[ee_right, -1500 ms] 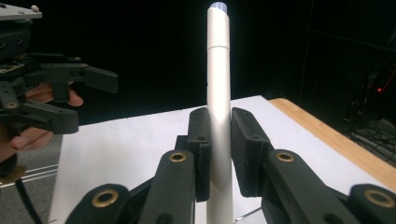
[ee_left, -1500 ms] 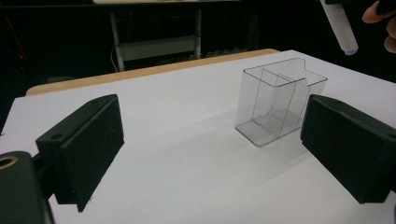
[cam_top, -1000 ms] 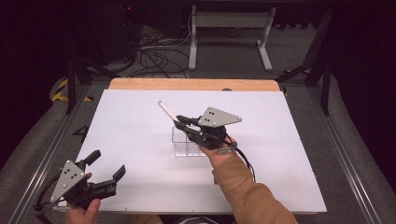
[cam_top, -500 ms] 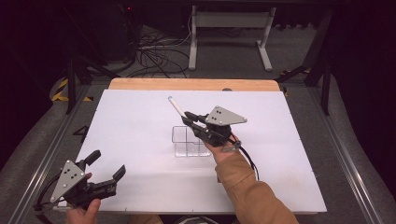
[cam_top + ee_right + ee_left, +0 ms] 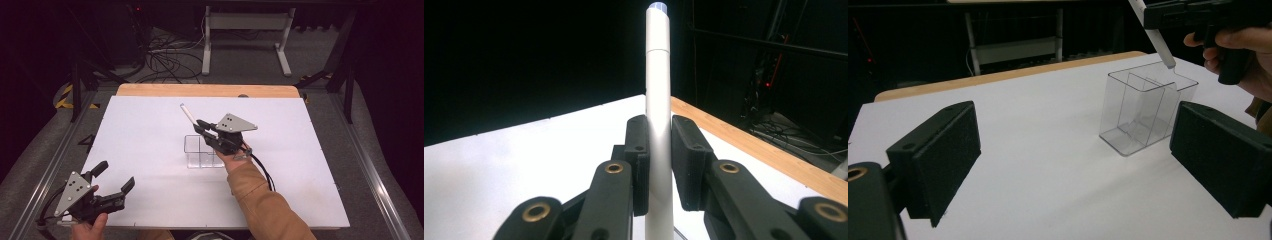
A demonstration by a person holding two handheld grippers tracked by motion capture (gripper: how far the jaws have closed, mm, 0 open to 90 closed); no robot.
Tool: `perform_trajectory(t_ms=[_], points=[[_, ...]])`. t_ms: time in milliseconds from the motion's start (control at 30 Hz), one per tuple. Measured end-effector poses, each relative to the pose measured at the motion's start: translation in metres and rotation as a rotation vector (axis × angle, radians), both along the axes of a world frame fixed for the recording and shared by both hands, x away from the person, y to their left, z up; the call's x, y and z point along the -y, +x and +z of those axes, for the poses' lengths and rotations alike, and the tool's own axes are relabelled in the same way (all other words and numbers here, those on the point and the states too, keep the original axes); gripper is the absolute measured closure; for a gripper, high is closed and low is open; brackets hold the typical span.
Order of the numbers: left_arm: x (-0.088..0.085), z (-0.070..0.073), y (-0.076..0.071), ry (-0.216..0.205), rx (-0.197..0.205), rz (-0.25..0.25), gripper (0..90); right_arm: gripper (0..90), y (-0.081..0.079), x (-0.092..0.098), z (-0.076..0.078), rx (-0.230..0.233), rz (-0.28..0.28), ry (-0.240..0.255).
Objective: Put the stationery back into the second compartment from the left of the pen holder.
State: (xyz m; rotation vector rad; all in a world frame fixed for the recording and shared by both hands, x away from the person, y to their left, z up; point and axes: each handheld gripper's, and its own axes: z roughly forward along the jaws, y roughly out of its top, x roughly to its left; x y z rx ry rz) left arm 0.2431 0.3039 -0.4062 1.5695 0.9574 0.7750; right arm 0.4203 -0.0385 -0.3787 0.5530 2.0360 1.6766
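A white pen [image 5: 189, 115] [image 5: 658, 115] is clamped between the pads of my right gripper [image 5: 201, 126] [image 5: 659, 160], which is shut on it. The pen stands tilted, its upper end toward the far left. In the left gripper view its lower tip [image 5: 1168, 59] hangs just over the rim of a clear two-compartment plastic box [image 5: 202, 151] [image 5: 1143, 107] at the middle of the white table [image 5: 150, 130]. My left gripper [image 5: 114, 177] [image 5: 1073, 160] rests open near the table's front left corner, its pads [image 5: 940, 155] wide apart and holding nothing.
A wooden strip [image 5: 207, 90] runs along the table's far edge. Beyond it are cables on the floor [image 5: 165, 55] and a metal stand [image 5: 245, 35]. A tan sleeve [image 5: 265, 200] reaches in from the bottom.
My right gripper has sunk and drawn toward the box with the pen, which now stands steeper with its lower tip over the box. The left gripper has stayed put.
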Motion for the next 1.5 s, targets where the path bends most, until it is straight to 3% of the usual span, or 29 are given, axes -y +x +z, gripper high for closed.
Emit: perform_trajectory(t_ms=[600, 1500], points=[[0.001, 0.0, 0.001, 0.007, -0.003, -0.001, 6.8, 79.0, -0.002, -0.003, -0.019, -0.029, -0.016, 0.0], [0.001, 0.0, 0.001, 0.006, -0.003, -0.002, 6.8, 78.9, -0.003, 0.0, -0.031, -0.061, -0.024, 0.0]])
